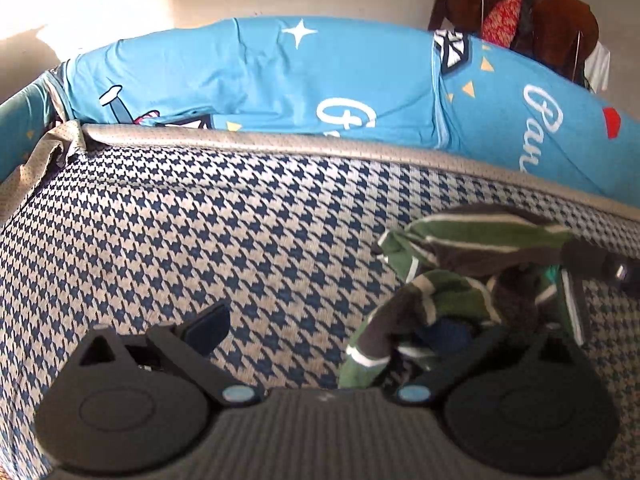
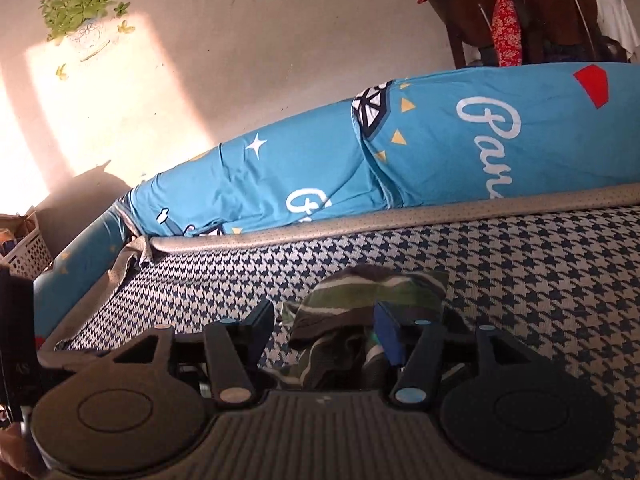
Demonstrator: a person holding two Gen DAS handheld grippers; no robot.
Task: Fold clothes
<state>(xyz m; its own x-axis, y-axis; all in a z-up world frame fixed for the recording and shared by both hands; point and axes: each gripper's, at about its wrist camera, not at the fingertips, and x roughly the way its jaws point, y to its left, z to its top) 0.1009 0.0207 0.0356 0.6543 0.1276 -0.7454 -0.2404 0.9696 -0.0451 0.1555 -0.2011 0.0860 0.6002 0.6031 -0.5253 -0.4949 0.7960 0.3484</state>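
Observation:
A green, brown and white striped garment [image 1: 472, 240] lies bunched on the houndstooth bed cover [image 1: 240, 232], right of centre in the left wrist view. My left gripper [image 1: 326, 332] is open, its jaws wide apart. A fold of the cloth drapes over its right finger, and its left finger [image 1: 208, 328] stands over bare cover. In the right wrist view the garment [image 2: 372, 288] sits between the jaws of my right gripper [image 2: 324, 328], which is open. The blue right pad [image 2: 386, 332] touches the cloth and the left finger [image 2: 260, 320] is clear of it.
A long blue bolster [image 1: 280, 80] with white lettering lies behind the bed's grey piped edge [image 1: 280, 140]. A dark wooden chair with a red cloth [image 2: 508, 12] stands at the back right. A white perforated basket [image 2: 28, 252] sits off the bed's left end.

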